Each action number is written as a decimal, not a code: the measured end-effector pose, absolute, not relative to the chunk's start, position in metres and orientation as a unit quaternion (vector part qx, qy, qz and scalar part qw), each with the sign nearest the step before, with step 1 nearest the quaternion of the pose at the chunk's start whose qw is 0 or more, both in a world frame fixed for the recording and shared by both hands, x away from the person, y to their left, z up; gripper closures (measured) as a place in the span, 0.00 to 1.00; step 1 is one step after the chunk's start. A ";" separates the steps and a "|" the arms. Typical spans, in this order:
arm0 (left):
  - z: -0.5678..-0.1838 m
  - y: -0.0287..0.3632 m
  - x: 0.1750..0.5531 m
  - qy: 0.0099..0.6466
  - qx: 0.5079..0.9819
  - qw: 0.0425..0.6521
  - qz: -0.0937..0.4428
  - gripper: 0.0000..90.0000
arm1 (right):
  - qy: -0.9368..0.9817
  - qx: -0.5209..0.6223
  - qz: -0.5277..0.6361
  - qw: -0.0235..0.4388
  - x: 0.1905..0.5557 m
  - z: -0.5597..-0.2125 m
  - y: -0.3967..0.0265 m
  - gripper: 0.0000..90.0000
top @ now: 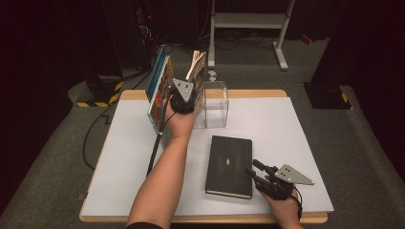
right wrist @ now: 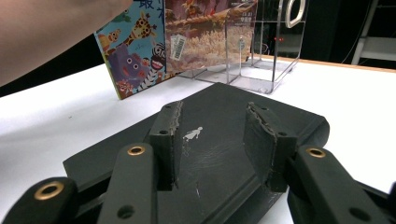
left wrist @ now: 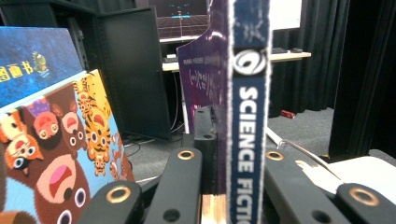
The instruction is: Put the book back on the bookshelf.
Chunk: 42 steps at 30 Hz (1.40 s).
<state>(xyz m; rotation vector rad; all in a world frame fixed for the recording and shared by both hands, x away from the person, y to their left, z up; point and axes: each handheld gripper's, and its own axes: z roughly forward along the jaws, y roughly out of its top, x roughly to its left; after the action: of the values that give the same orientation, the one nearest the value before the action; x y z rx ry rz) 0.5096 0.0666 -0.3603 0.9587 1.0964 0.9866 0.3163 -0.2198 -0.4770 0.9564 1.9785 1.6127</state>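
My left gripper is shut on an upright book whose spine reads SCIENCE FICTION; that book stands at the back of the table, against a clear acrylic holder. Its spine sits between the left gripper jaws. Just left of it lean colourful picture books, their animal cover close beside the jaws. A black notebook lies flat near the front. My right gripper hovers at its right edge, open, its pads apart over the notebook cover, nothing between them.
The white table has bare surface left of my forearm and right of the notebook. The acrylic holder and picture books stand beyond the notebook. A white metal frame and a striped floor base sit behind the table.
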 end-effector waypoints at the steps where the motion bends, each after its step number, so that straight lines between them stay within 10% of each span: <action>1: -0.361 0.067 0.511 0.481 0.417 0.639 0.431 0.93 | 0.710 0.344 0.579 0.206 0.316 -0.477 -0.220 0.64; 42: -0.406 0.074 0.486 0.506 0.440 0.613 0.417 0.87 | 0.720 0.330 0.577 0.198 0.313 -0.478 -0.209 0.63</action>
<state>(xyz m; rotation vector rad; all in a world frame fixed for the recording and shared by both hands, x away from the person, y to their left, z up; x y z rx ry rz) 0.4860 0.0745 -0.4055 1.0150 1.1667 0.9626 0.3128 -0.2088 -0.4781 0.9236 2.0158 1.6146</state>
